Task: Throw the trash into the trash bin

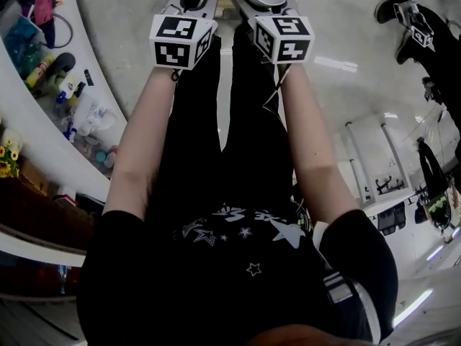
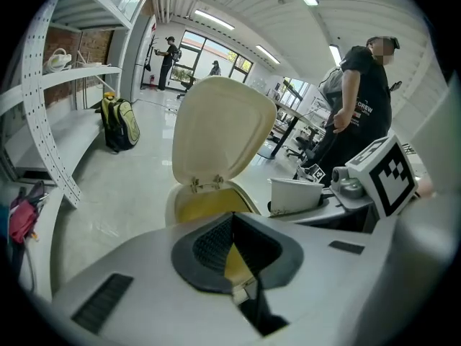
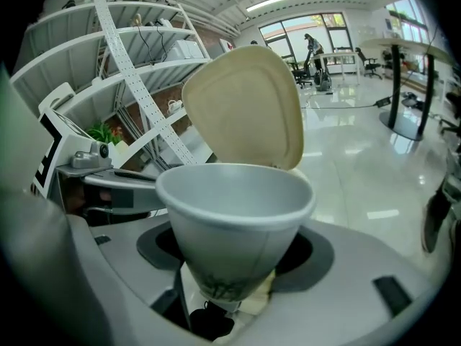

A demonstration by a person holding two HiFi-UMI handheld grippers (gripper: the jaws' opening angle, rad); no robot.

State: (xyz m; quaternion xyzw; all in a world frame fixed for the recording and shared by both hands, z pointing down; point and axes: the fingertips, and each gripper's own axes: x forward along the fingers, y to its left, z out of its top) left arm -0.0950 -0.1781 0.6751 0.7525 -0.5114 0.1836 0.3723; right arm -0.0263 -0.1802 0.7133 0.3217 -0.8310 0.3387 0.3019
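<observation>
The cream plastic trash bin (image 2: 189,209) stood on the pale glossy floor (image 2: 122,193) just ahead of both grippers. Its rounded flip lid (image 2: 220,132) was raised upright on its rear hinge. The mouth was open and the inside showed yellow (image 2: 209,206). Only that upper band of the interior was visible, so whether anything lay in the bin could not be told.

The white paper cup (image 3: 234,215) sat in the right gripper (image 3: 223,294), whose jaws stood wide and were clamped on the lower, narrow part of the cup's wall. The cup's mouth was tipped back toward that gripper's camera. The visible inside was bare white, with nothing in it. From the left gripper view the cup hung beside the bin's open mouth, level with its rim and slightly apart from it. The bin's raised lid rose behind the cup in the right gripper view.

The cup was a plain tapered one with a rolled rim, smooth and undented, with a faint seam down its side. A small dark smudge of print (image 3: 220,288) sat near its base.

The left gripper (image 2: 230,225) was closed, its ribbed dark pads (image 2: 209,245) meeting at the tips with nothing between them. It was aimed at the bin's mouth.
</observation>
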